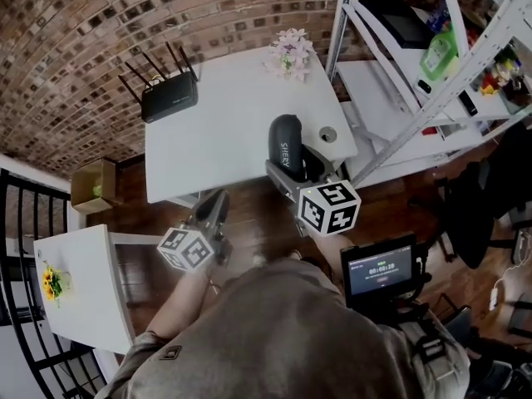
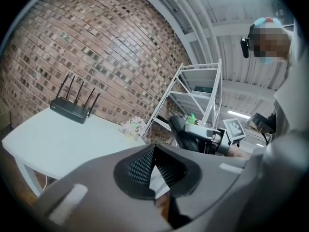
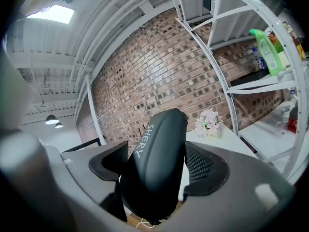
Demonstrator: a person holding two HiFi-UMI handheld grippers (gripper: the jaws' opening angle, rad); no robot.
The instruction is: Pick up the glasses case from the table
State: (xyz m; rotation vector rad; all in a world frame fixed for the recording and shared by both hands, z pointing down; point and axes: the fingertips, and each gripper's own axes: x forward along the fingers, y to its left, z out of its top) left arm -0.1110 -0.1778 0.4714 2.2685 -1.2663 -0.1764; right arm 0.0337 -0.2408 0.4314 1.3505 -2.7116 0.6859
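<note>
The right gripper [image 3: 155,166] clamps fingers on a smooth, rounded black glasses case [image 3: 154,139]; left gripper [image 2: 153,161] fingers clenched.

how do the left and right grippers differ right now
The right gripper is clamped on the black glasses case, while the left gripper holds nothing. The right gripper's jaws stand wide around the case, but the left gripper's jaws are together. In the head view the right gripper reaches the near edge of the white table, and the left gripper is short of it. Both point toward the table.
</note>
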